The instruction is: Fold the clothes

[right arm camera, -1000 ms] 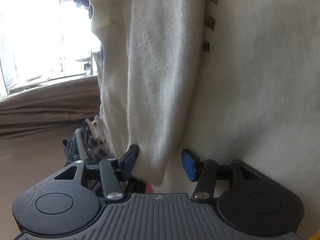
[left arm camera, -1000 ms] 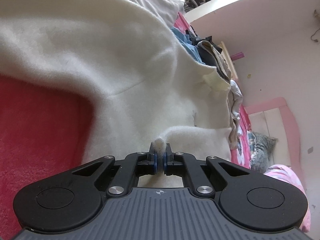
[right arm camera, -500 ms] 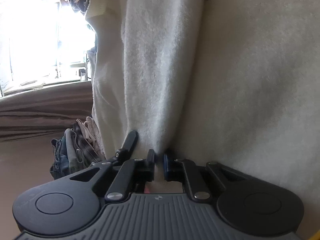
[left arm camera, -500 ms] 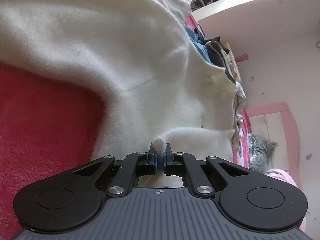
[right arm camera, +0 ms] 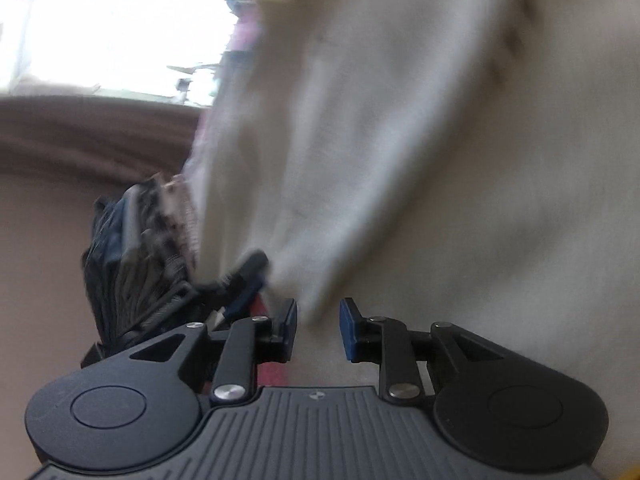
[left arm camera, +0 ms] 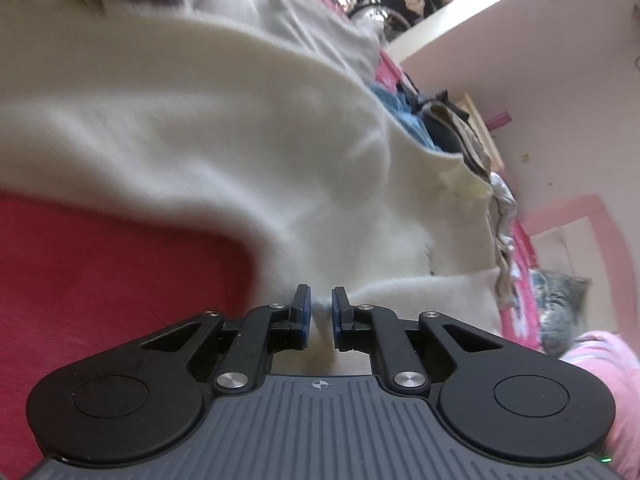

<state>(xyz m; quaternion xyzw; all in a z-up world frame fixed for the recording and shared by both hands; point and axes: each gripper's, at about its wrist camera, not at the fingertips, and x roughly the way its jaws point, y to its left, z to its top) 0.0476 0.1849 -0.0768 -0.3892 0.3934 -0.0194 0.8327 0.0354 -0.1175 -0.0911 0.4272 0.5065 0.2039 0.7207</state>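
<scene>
A white fleece sweater (left arm camera: 240, 152) lies spread over a red blanket (left arm camera: 100, 272) and fills most of the left wrist view. My left gripper (left arm camera: 321, 312) sits at its near hem. Its jaws are opening, and a thin wisp of white fleece stays in the narrow gap without being pinched. In the blurred right wrist view the same sweater (right arm camera: 440, 140) hangs close in front. My right gripper (right arm camera: 319, 320) is just below a folded sleeve end (right arm camera: 308, 280). Its jaws are also opening, and the sleeve tip sits above the gap with the pads off it.
A heap of mixed clothes (left arm camera: 452, 128) runs along the pink wall beyond the sweater. A pink frame (left arm camera: 568, 212) and a grey fuzzy shape (left arm camera: 560, 300) lie at the right. A dark stack of folded garments (right arm camera: 132, 264) stands left of the right gripper, below a bright window (right arm camera: 100, 20).
The left jaws were shut on a tuft of fleece and have now parted slightly. The right jaws closed on the sleeve fold, then parted again. The right view has rolled and lifted.
</scene>
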